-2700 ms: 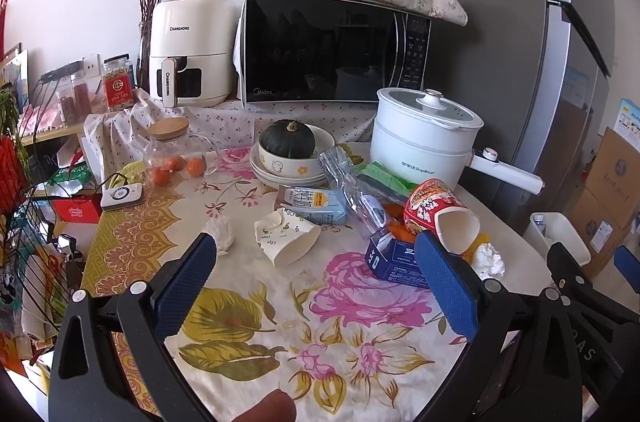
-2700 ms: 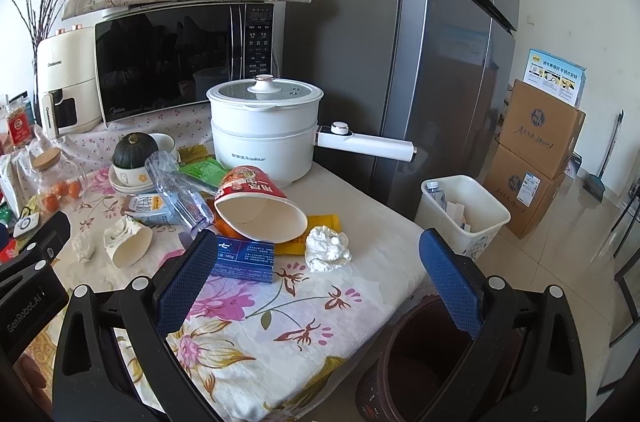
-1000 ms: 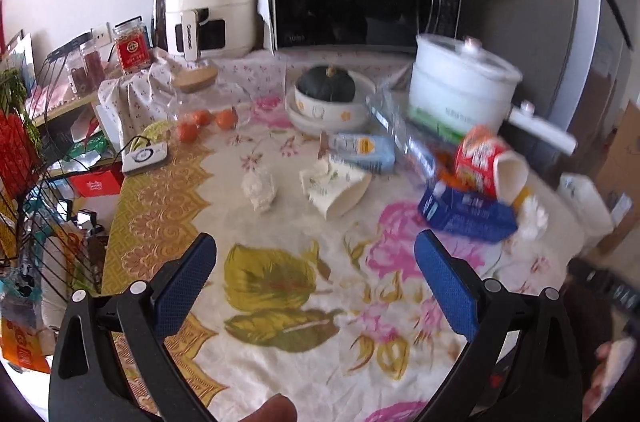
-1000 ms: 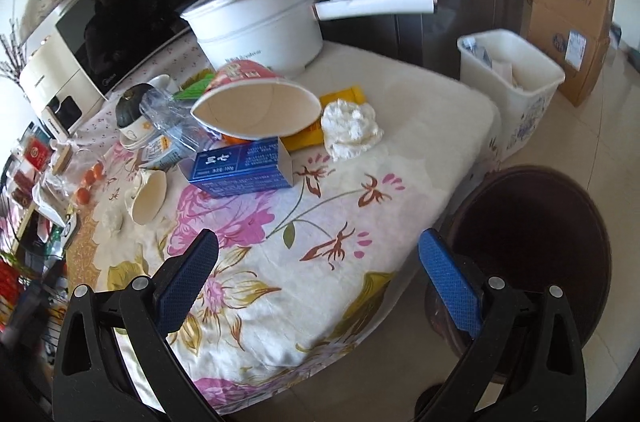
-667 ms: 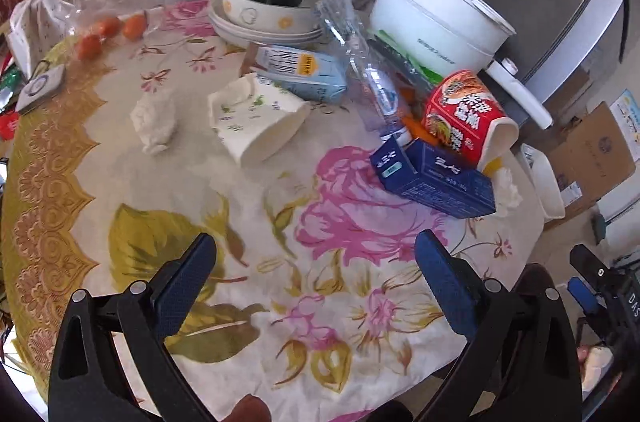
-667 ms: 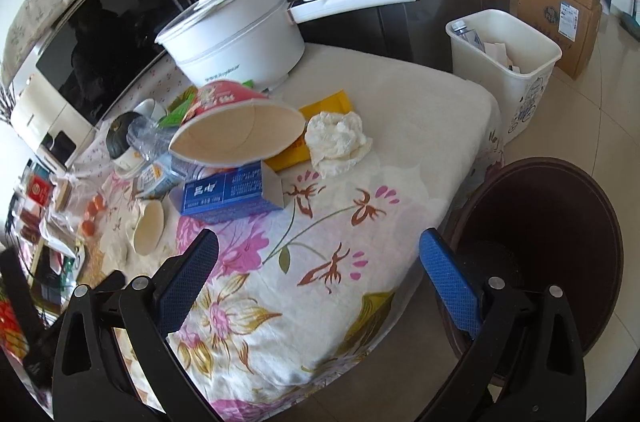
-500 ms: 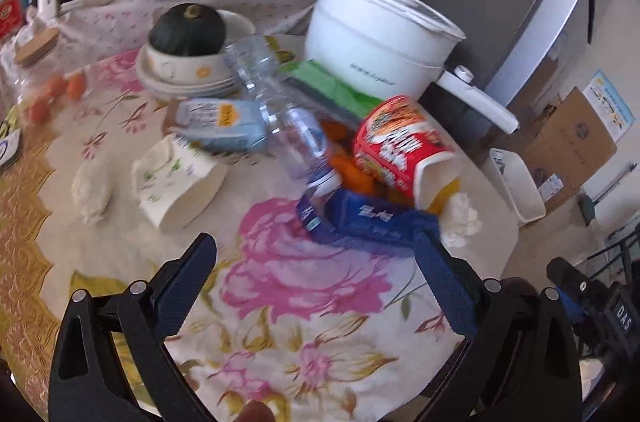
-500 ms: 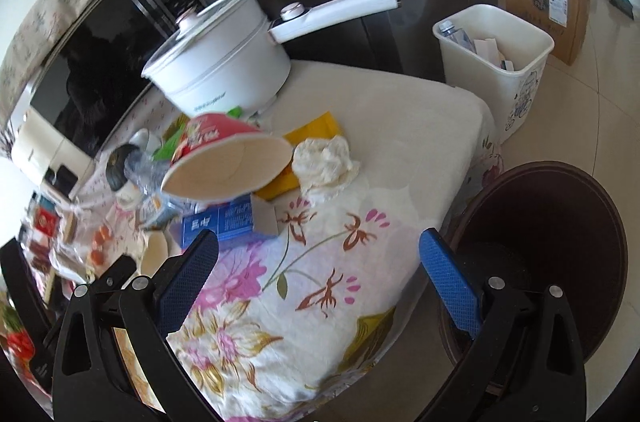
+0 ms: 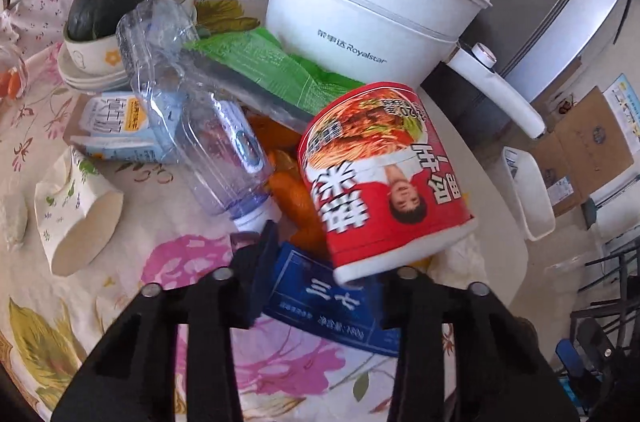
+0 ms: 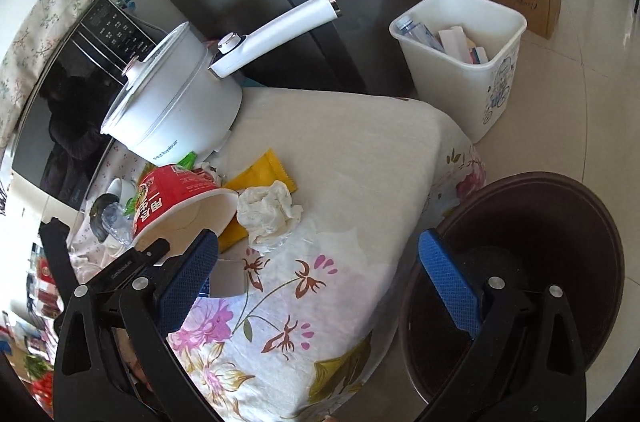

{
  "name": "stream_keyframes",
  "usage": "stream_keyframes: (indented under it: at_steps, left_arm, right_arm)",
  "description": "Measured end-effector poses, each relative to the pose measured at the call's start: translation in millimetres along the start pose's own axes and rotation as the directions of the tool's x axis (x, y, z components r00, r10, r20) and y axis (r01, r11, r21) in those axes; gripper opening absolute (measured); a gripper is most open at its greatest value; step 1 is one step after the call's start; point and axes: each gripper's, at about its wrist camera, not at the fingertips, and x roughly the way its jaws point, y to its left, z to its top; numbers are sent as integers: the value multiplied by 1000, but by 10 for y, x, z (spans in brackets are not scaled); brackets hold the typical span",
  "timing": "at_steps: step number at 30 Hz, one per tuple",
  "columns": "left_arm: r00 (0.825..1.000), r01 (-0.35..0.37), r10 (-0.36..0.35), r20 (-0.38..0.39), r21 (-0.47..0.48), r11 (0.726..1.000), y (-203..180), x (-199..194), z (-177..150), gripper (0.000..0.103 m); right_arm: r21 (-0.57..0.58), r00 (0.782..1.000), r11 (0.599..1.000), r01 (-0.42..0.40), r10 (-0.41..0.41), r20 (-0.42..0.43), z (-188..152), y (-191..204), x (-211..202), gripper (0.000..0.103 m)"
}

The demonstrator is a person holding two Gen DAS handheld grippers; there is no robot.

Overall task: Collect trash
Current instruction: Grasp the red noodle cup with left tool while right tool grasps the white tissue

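The left gripper [image 9: 324, 262] narrowly straddled the blue carton [image 9: 320, 296], half hidden under the tipped noodle cup [image 9: 380, 178], its mouth toward the camera; the right gripper [image 10: 316, 278] gaped wide.

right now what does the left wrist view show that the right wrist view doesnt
Only the left wrist view shows the blue carton between the left claw fingers, the crushed paper cup and the milk carton. Only the right wrist view shows the open right claw, the crumpled tissue, the yellow wrapper and the brown stool. Both show the red noodle cup, white pot and white bin.
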Motion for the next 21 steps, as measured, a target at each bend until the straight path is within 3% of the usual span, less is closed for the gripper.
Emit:
stream_keyframes:
  at_steps: [3,5,10,16,21]
  left_arm:
    - [1000,14,-14,20,2,1000,-28,42,2,11]
    - [998,32,-32,49,-2,999,-16,13,-7,7]
    - [980,70,-70,185,9,998,81,-352,-55,4]
    - [941,140,-123,314,-29,990,324,-944,-162,4]
    - [914,186,-138,381,-90,979,637,-1329,-314,4]
  right_arm:
    - [5,1000,1000,-6,6,-9,27,-22,54,96]
    - [-1,1000,1000,-4,4,-13,40,-16,112,96]
    - [-46,999,999,0,-2,-38,41,82,288,96]
    - [-129,997,992,3,-12,-72,27,336,603,96]
    - [-168,990,985,21,-44,-133,-8,449,1006,84]
